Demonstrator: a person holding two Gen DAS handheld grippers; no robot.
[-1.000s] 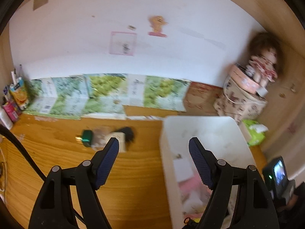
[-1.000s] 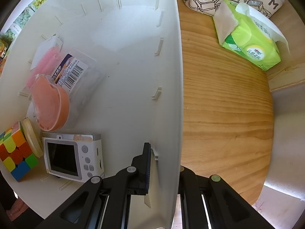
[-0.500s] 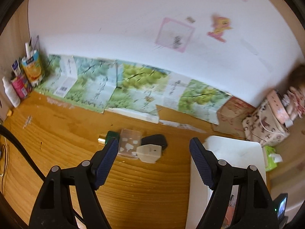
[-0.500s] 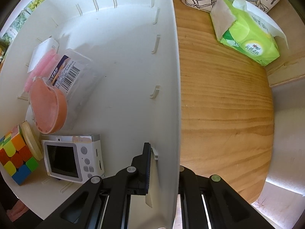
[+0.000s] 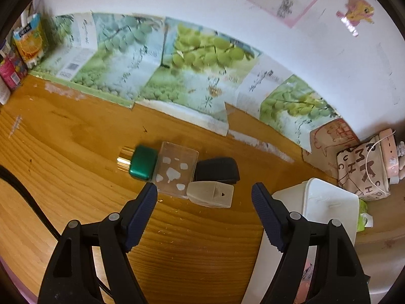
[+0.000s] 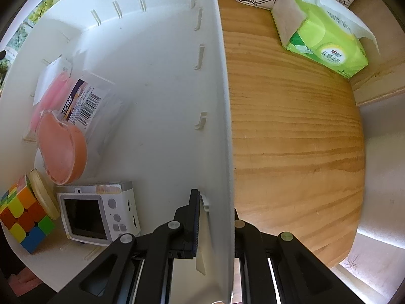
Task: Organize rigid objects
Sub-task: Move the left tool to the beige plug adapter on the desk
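On the wooden table a small group lies together: a green-capped gold item [image 5: 140, 162], a clear plastic box [image 5: 176, 171], a black piece [image 5: 217, 170] and a beige plug-like piece [image 5: 211, 193]. My left gripper [image 5: 203, 198] hangs open just above and in front of the beige piece, nothing between its fingers. My right gripper [image 6: 215, 212] is shut on the right wall of the white bin [image 6: 222, 101]. Inside the bin lie a white camera [image 6: 96, 212], a colour cube [image 6: 22, 217], an orange round case [image 6: 63, 149] and a barcoded packet [image 6: 83, 101].
Grape-print cartons [image 5: 192, 71] line the back wall. Juice boxes [image 5: 29, 40] stand at the far left. A patterned bag [image 5: 362, 169] sits at the right, behind the bin [image 5: 326, 202]. A green tissue pack [image 6: 324, 40] lies right of the bin.
My left gripper has swung left from over the bin and come down toward the group of small items, rolling as it went. The right gripper has kept its hold on the bin wall.
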